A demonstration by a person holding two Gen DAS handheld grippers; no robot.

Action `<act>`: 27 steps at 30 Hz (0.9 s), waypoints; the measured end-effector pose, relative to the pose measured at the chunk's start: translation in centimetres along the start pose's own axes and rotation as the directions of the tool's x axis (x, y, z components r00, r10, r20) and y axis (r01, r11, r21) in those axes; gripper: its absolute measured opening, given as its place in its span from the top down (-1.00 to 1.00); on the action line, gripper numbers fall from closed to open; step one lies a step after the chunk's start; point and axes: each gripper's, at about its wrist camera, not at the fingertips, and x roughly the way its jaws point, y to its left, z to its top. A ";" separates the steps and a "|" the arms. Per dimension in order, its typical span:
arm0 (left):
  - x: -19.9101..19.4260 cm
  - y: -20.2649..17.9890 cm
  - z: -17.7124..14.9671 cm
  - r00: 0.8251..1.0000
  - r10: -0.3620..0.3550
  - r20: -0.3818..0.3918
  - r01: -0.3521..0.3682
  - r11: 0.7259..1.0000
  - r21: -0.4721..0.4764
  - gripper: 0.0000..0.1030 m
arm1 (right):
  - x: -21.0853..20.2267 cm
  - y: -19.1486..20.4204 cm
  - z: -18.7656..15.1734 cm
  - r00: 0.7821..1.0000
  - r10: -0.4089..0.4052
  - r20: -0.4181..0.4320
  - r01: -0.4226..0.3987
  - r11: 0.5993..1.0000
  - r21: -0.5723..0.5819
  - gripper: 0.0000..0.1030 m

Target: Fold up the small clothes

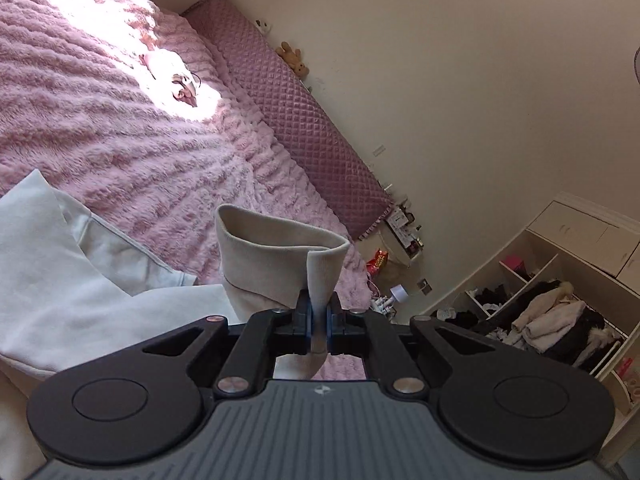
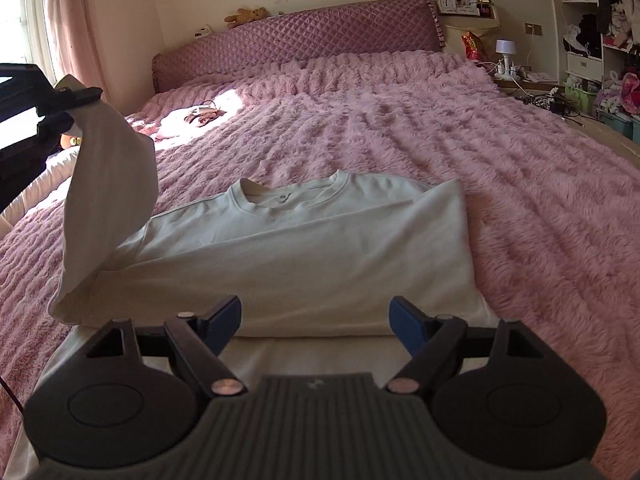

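Note:
A pale cream long-sleeved sweatshirt lies on the pink fluffy bedspread, neckline toward the headboard, its right side folded over the body. My left gripper is shut on the ribbed cuff of the left sleeve. In the right wrist view that left gripper holds the sleeve lifted high at the left, the cloth hanging down to the shoulder. My right gripper stands open just above the sweatshirt's near hem, nothing between its blue pads.
A purple quilted headboard with soft toys runs along the far wall. A small pink garment lies in a sunlit patch. A nightstand with a lamp and open shelves of clothes stand at the right.

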 end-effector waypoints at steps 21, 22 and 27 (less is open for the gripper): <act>9.6 -1.5 -17.0 0.834 0.135 -0.535 0.042 0.951 0.306 0.28 | -2.0 -10.7 -0.6 0.988 -0.152 0.008 0.150 0.979 0.137 -0.50; 8.7 -1.8 -16.3 0.835 0.117 -0.538 0.060 0.952 0.301 0.15 | -2.0 -10.7 -0.4 0.989 -0.144 0.015 0.141 0.980 0.139 -0.50; 3.3 -2.1 -11.1 0.869 0.130 -0.478 0.085 0.911 0.403 0.03 | 0.0 -9.6 1.4 0.992 -0.092 0.083 0.084 0.993 0.085 -0.50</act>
